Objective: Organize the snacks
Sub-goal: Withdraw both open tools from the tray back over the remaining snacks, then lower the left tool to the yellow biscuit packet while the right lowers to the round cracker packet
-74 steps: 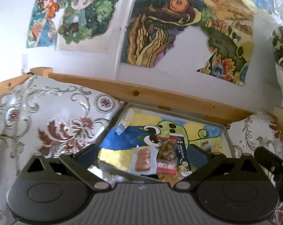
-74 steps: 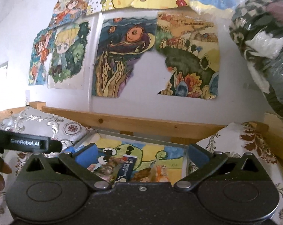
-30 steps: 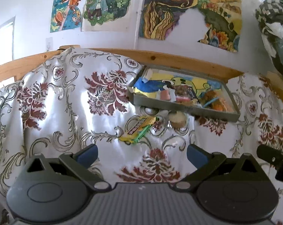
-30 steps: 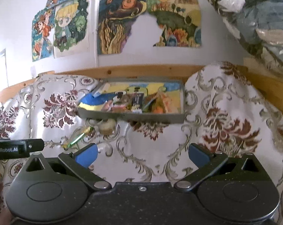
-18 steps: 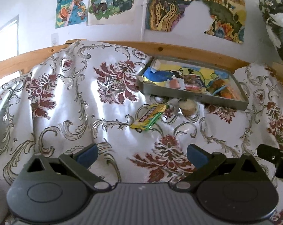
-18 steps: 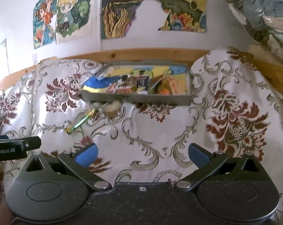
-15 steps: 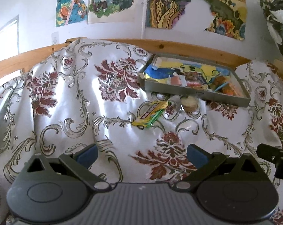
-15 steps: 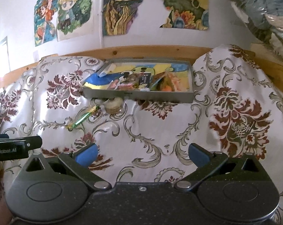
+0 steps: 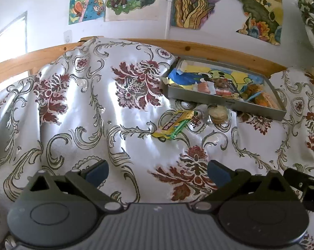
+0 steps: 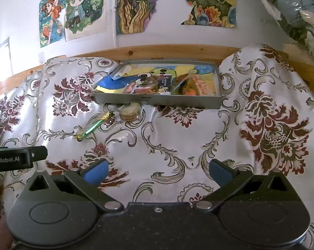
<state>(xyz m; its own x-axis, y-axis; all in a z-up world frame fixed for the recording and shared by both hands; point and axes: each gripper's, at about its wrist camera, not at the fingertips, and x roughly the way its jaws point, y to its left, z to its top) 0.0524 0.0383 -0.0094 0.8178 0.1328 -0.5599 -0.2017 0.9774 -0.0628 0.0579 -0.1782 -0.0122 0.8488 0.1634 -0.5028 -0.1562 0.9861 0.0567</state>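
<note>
Both black tongs carry blue pads and silver pivot screws.

We read just one text: "GenRobot.AI", white on the black bar of the left claw, at mid-left edge of the right wrist frame, 1st letter partly cut off. Print on snack wrappers and wall pics is too small/blurred to read.

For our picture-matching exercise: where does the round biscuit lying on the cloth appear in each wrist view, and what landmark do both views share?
Left wrist view: the round biscuit lies right of centre, just below the tray's near wall.
Right wrist view: the round biscuit lies left of centre, just below the tray's near wall.
Shared landmark: the grey tray of snacks.
</note>
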